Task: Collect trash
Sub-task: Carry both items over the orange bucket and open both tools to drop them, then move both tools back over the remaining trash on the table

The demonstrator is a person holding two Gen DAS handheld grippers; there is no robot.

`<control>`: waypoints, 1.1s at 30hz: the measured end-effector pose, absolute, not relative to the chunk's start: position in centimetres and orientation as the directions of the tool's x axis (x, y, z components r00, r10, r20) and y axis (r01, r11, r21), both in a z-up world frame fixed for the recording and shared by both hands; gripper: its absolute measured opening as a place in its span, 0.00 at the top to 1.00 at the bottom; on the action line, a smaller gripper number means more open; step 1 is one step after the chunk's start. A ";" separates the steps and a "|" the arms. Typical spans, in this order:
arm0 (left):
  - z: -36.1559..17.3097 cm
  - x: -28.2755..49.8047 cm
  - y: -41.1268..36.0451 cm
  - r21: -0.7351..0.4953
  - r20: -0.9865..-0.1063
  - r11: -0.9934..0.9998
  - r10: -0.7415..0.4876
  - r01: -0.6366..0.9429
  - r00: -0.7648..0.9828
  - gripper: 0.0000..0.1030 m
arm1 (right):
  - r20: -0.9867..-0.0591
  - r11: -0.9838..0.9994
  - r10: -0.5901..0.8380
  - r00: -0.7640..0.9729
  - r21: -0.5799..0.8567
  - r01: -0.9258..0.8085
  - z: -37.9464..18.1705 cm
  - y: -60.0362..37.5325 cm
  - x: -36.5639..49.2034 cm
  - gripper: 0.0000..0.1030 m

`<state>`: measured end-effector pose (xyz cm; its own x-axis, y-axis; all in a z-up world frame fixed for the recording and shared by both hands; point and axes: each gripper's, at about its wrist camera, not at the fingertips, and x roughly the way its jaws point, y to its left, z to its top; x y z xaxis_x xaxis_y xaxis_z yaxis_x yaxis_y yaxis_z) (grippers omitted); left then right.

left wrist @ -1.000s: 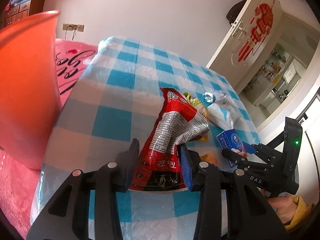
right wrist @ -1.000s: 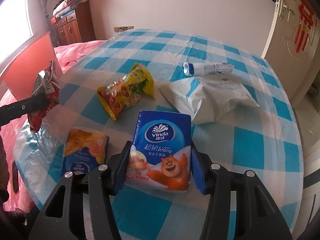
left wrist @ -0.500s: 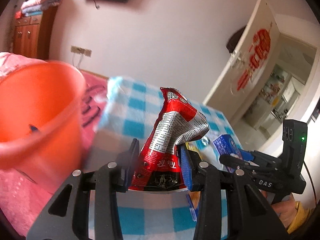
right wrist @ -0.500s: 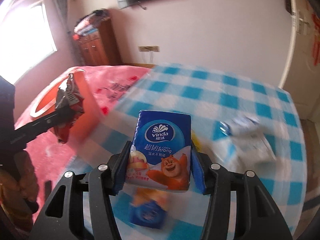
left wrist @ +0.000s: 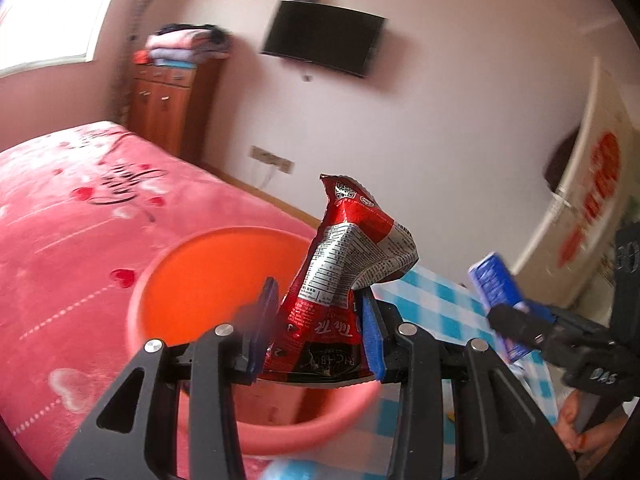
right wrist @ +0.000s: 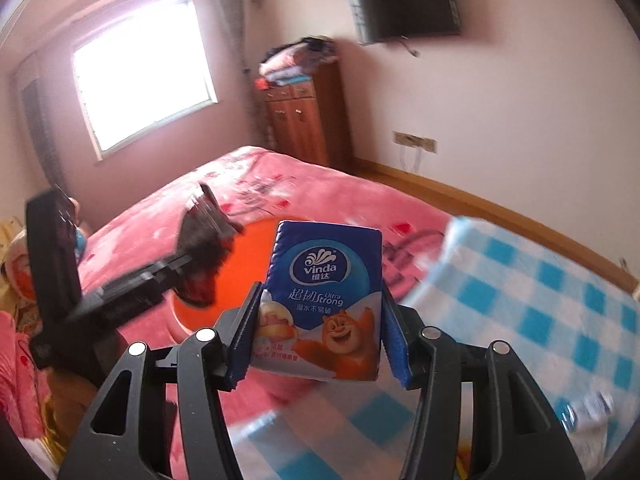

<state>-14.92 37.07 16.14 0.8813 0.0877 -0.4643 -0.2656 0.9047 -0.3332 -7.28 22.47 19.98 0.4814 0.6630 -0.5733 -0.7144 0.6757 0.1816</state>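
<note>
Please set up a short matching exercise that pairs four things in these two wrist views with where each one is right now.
Things:
1. red snack wrapper
2. blue Vinda tissue pack
3. orange bucket
4. folded clothes

Places:
A. beside the pink bed, at the edge of the checked table
B. on top of the wooden cabinet
C. clamped in the left gripper, above the bucket's mouth
D. clamped in the right gripper

Pairs: 1-C, 2-D, 3-A, 4-B
</note>
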 end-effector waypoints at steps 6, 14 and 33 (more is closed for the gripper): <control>14.6 -14.3 39.8 -0.355 -0.513 0.865 0.139 -0.356 0.847 0.60 | -0.574 0.633 0.692 0.438 0.191 -0.750 19.7 27.4 -5.9 0.46; 14.0 -14.4 39.9 -0.308 -0.501 0.854 0.230 -0.420 0.834 0.23 | -0.569 0.647 0.687 0.453 0.193 -0.738 18.1 29.5 -5.0 0.18; 16.3 -15.6 34.8 -0.274 -0.423 0.910 0.176 -0.311 0.889 0.04 | -0.543 0.801 0.575 0.613 0.218 -0.558 16.2 18.1 -6.8 0.10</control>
<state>-15.63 34.84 16.30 0.8888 0.1759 -0.4233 -0.3108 0.9100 -0.2743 -6.76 18.14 16.21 0.6129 0.5745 -0.5425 -0.5576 0.8009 0.2182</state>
